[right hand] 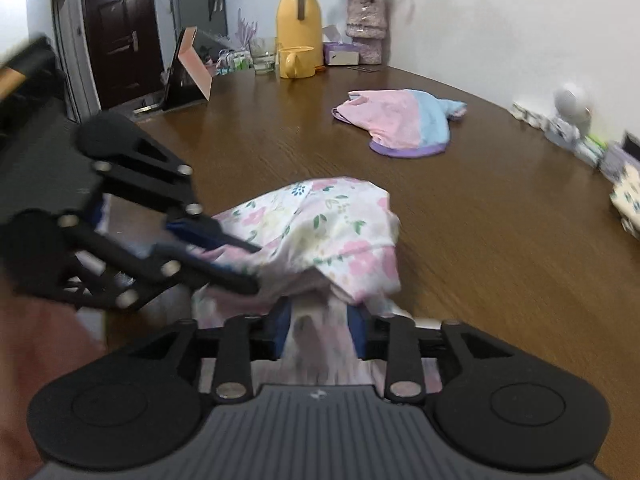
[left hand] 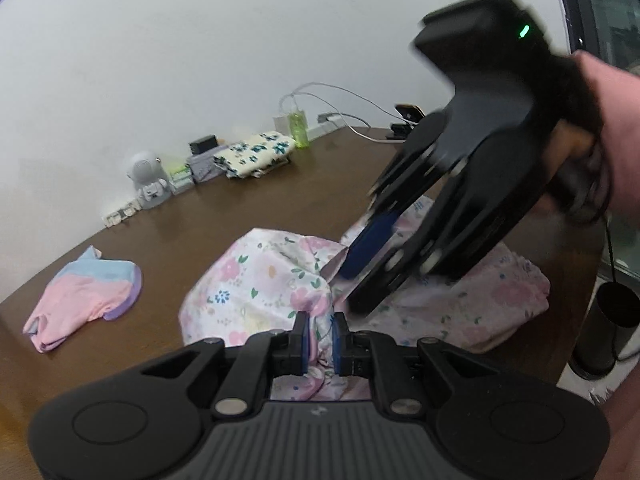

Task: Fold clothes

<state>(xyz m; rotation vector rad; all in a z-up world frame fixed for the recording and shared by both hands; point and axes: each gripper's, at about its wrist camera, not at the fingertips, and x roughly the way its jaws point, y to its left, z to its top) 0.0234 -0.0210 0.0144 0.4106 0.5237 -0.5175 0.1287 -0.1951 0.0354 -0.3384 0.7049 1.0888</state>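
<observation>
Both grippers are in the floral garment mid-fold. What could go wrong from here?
1. The right gripper has its jaws parted with cloth only loosely between them, so the floral garment may slip out and undo the fold.
2. The left gripper pinches a bunched wad, not a flat edge; the fold may come out creased or uneven.
3. The two grippers work very close together, so they could bump or snag the same layer.
</observation>
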